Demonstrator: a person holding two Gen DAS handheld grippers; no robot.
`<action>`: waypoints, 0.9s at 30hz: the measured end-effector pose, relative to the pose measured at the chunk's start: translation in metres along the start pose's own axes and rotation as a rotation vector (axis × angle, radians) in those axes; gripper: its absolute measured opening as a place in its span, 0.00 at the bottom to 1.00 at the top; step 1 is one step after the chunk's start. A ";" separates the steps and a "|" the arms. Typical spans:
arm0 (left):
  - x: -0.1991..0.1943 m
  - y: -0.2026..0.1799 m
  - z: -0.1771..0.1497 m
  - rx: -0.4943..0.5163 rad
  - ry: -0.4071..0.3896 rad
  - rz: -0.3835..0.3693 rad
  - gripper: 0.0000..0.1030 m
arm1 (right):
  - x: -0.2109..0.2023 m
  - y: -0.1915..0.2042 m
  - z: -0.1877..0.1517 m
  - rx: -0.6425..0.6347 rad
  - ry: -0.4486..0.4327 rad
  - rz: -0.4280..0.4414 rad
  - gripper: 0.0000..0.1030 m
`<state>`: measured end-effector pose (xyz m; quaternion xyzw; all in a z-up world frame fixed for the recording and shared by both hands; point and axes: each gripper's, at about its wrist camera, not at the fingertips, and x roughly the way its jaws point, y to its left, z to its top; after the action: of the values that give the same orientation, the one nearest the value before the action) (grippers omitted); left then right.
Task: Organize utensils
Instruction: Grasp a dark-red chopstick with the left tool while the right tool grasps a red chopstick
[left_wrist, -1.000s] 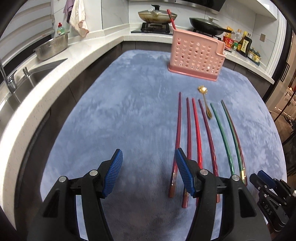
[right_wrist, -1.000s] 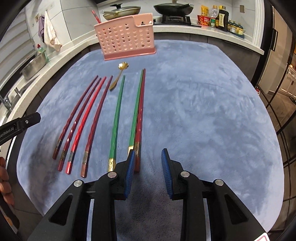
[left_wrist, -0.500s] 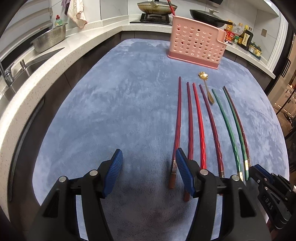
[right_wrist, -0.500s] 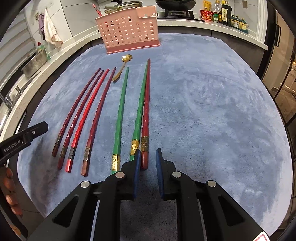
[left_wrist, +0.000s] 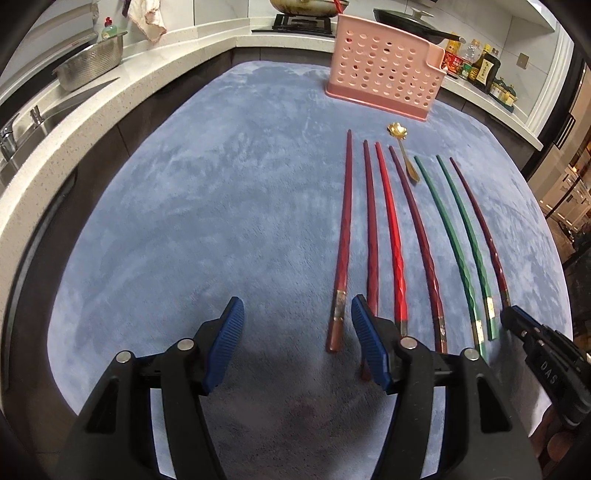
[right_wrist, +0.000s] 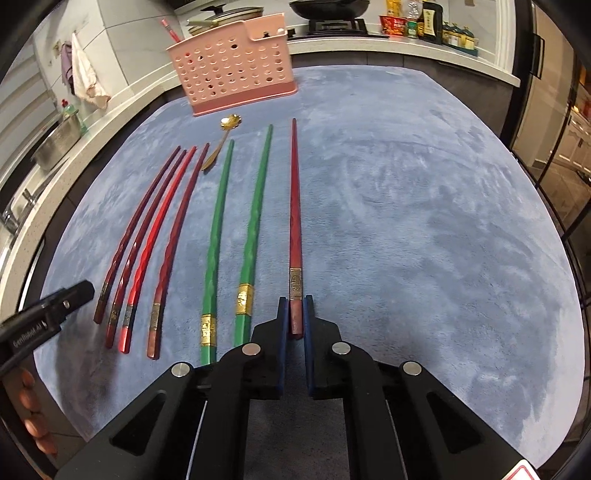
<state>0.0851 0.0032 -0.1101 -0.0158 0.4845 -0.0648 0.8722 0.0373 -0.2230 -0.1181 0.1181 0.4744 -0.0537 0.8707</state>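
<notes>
Several red and two green chopsticks lie side by side on a blue mat (right_wrist: 406, 221). My right gripper (right_wrist: 295, 314) is shut on the thick end of the rightmost dark red chopstick (right_wrist: 294, 206), which points away toward a pink perforated utensil basket (right_wrist: 232, 62). The two green chopsticks (right_wrist: 255, 221) lie just left of it. A gold spoon (right_wrist: 225, 129) lies in front of the basket. My left gripper (left_wrist: 295, 332) is open and empty over the mat, its right finger above the ends of the leftmost red chopsticks (left_wrist: 341, 236). The basket also shows in the left wrist view (left_wrist: 384, 66).
A white counter (left_wrist: 74, 122) curves around the mat, with a sink and a metal colander (left_wrist: 88, 66) at left. A stove with pans (right_wrist: 328, 11) and sauce bottles (right_wrist: 424, 22) stand behind the basket.
My right gripper has closed from open onto the dark red chopstick's end. The chopstick now lies apart from the green one. My left gripper stays open, drawn back slightly.
</notes>
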 end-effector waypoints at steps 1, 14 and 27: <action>0.001 -0.001 -0.001 -0.001 0.004 -0.004 0.57 | 0.000 -0.001 0.000 0.004 0.000 -0.001 0.06; 0.010 -0.007 -0.008 0.021 0.030 -0.009 0.48 | -0.001 -0.006 -0.002 0.023 0.006 0.009 0.06; 0.011 -0.009 -0.006 0.051 0.034 -0.044 0.09 | 0.000 -0.007 -0.002 0.022 0.005 0.009 0.07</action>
<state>0.0847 -0.0071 -0.1217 -0.0034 0.4972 -0.0966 0.8622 0.0340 -0.2290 -0.1200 0.1297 0.4754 -0.0548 0.8684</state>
